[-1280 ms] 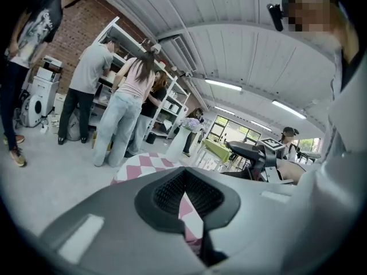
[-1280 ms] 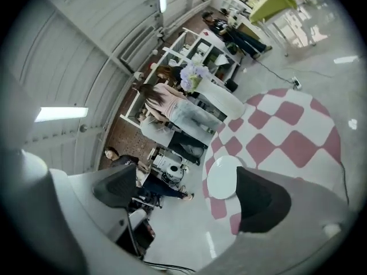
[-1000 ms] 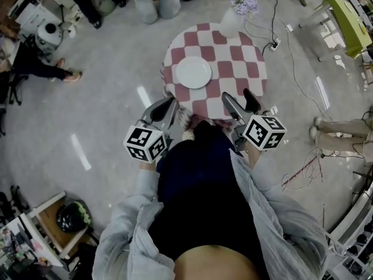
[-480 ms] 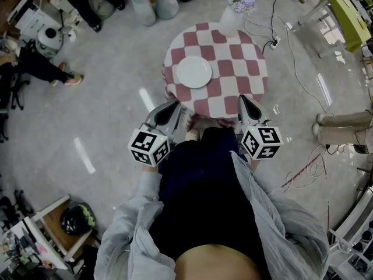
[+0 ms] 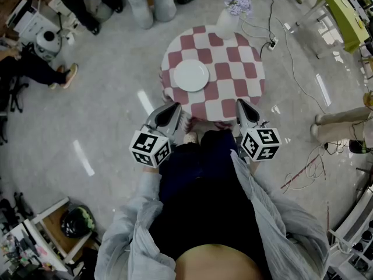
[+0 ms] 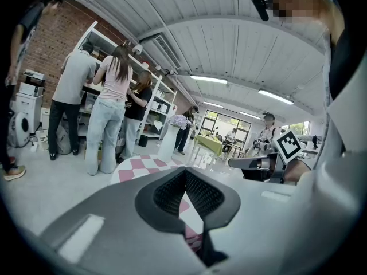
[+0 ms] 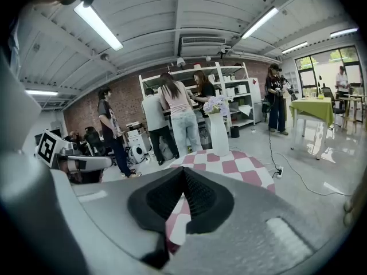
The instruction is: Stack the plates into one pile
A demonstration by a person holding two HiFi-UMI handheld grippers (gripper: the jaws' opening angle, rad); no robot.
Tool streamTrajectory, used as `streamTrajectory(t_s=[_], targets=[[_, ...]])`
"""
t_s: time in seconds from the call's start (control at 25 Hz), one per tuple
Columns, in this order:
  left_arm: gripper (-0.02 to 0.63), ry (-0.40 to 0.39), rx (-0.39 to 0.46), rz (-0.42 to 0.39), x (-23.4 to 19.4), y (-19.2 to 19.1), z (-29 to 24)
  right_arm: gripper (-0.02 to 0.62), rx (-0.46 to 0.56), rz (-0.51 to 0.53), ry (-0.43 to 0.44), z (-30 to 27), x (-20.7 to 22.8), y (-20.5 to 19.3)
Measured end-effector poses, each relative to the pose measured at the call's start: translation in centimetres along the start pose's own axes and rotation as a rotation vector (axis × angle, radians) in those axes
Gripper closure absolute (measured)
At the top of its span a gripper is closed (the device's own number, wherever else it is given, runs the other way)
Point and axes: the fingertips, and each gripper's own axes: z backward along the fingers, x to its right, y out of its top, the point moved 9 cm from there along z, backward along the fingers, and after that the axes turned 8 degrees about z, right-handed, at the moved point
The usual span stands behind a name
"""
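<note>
A single white plate [image 5: 192, 75] lies on the left part of a round table with a pink-and-white checked cloth [image 5: 233, 57]. I see no other plate. My left gripper [image 5: 176, 106] is held off the table's near-left edge, jaws shut with nothing between them [image 6: 185, 171]. My right gripper [image 5: 241, 102] hovers over the near-right edge, also shut and empty [image 7: 183, 170]. Both point toward the table, apart from the plate. Each gripper shows in the other's view, the right gripper [image 6: 252, 163] and the left gripper [image 7: 86, 163].
A white vase with purple flowers [image 5: 228, 17] stands at the table's far edge. Several people [image 7: 175, 116] stand beyond it by shelves. A cable and power strip [image 5: 273, 42] lie on the floor to the right, near a green table [image 5: 344, 11].
The right gripper's jaws, open a second ago, have shut on nothing, and it has rolled and shifted slightly. The left gripper has barely moved.
</note>
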Motion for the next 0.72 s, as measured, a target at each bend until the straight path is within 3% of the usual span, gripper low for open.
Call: streamTrajectory(t_s=[0.72], targets=[[0.595,0.008,-0.007,0.008,-0.55,-0.26,0.47,0.594,-0.016,-0.066,0.037,-0.65,-0.87,-0.73]])
